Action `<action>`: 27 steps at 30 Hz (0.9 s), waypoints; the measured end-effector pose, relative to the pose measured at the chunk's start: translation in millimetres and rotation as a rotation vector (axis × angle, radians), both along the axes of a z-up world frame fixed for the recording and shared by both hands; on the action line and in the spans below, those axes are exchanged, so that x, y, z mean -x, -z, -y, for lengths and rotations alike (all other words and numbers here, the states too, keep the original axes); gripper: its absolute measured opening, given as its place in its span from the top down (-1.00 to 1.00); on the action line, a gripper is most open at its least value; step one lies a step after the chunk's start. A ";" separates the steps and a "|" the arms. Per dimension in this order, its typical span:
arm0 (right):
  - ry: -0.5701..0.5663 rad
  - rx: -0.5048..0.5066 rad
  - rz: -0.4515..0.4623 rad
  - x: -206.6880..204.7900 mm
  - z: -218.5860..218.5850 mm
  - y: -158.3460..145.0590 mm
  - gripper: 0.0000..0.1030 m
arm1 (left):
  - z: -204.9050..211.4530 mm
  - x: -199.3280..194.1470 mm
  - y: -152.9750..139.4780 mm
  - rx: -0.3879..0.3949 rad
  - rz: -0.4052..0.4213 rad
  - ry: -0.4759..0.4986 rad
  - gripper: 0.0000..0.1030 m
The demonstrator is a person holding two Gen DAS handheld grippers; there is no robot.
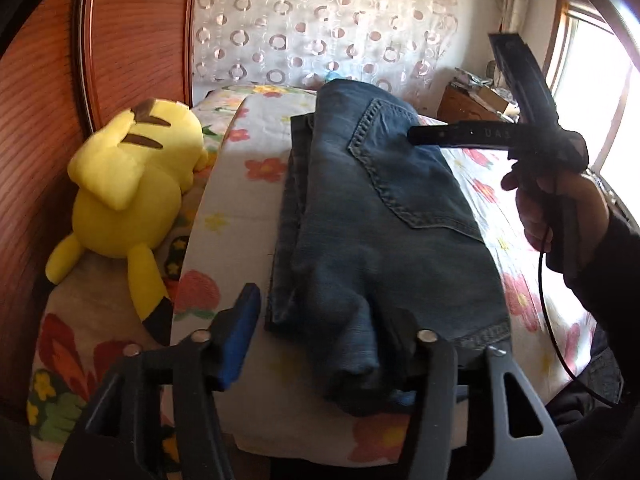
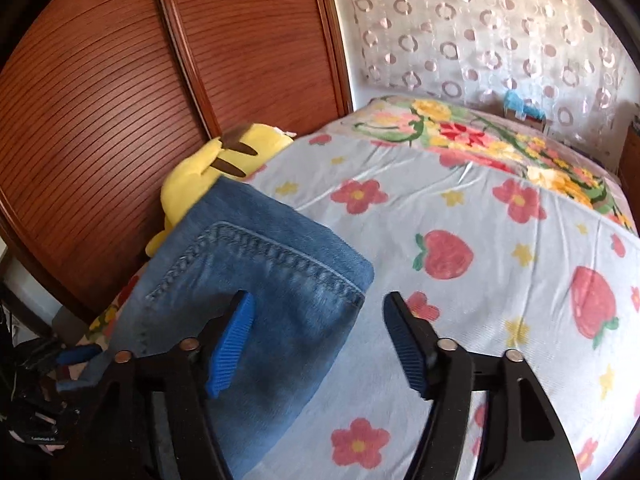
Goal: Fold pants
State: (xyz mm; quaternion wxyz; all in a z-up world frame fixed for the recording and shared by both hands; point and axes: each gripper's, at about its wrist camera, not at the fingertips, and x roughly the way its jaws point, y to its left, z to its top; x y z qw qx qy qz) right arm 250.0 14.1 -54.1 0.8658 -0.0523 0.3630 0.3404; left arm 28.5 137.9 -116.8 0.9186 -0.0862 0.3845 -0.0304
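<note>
The jaws of both tools stand apart and neither holds anything. In the left wrist view the left gripper (image 1: 320, 344) is open at the near end of the jeans (image 1: 372, 216): its left finger with the blue pad stands free over the bedsheet (image 1: 236, 216), while the right finger is partly hidden behind a raised fold of denim, so I cannot tell whether it touches the cloth. More to the left, a yellow plush toy (image 1: 128, 184) lies beside the wooden wardrobe (image 1: 132, 40).

The jeans lie in the middle of the bed as a compact folded packet, with a back pocket facing up. To the right, the right gripper (image 2: 320, 340) hovers with its fingers spread; one finger is over the pocket corner of the jeans and the other over the sheet, and it grips nothing. In the left wrist view the person's right hand (image 1: 560, 204) holds this tool above the far part of the packet.

I judge that the folding is nearly finished and the step in hand is letting go or checking the packet. The next move probably calls for flattening the bump at the near end, or lifting both tools away without dragging the layers.
</note>
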 end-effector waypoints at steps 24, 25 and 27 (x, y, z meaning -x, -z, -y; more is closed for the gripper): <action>-0.088 -0.122 0.054 9.9 2.8 -25.6 0.51 | -1.2 15.9 -33.2 0.100 0.108 0.027 0.75; -0.083 -0.125 0.074 12.9 3.4 -29.7 0.51 | -1.1 16.6 -39.6 0.092 0.125 0.026 0.75; -0.078 -0.139 0.121 19.3 5.7 -39.0 0.51 | -2.0 15.2 -47.7 0.082 0.147 0.026 0.75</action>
